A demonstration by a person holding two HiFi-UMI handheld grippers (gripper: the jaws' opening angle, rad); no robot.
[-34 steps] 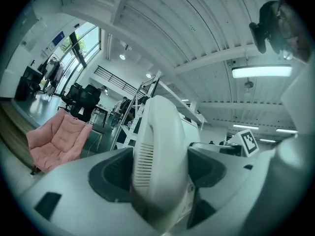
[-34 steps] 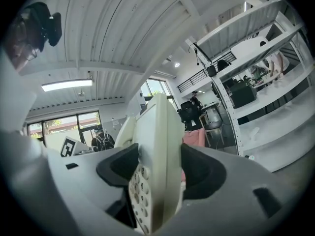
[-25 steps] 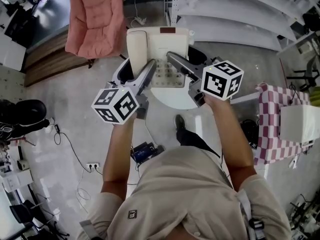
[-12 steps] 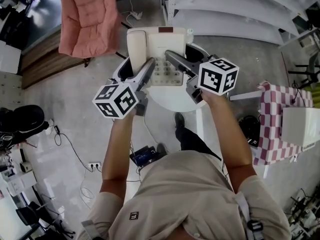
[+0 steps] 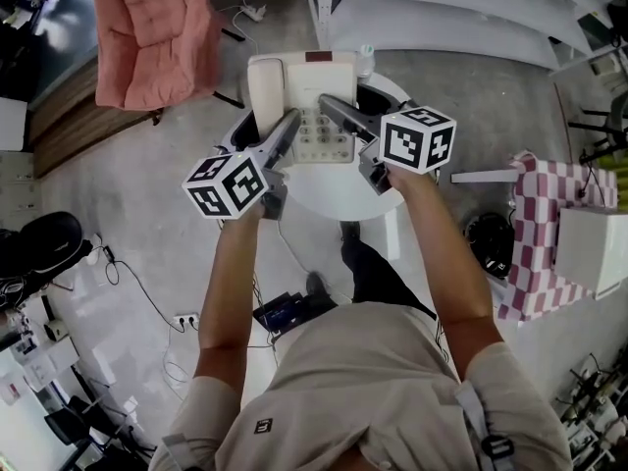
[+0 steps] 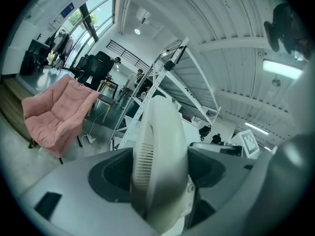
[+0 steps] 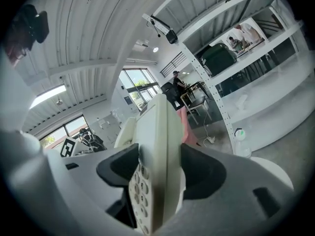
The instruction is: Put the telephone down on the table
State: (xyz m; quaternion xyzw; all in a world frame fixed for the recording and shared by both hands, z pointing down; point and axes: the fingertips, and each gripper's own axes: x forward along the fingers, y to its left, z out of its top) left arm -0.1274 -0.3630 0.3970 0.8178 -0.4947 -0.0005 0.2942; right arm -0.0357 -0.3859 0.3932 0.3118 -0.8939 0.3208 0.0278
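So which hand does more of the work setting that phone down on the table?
Probably right: the right gripper clamps the telephone body by the keypad, above the table. The left gripper is on the handset, which might lift off.

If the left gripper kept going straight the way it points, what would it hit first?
The left gripper is clamped on the cream plastic telephone; beyond it, probably the white metal shelving, though depth is unclear.

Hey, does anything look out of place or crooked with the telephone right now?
Nothing stands out. The telephone sits squarely between the left tongs and right tongs over the round table, its handset seated in the cradle.
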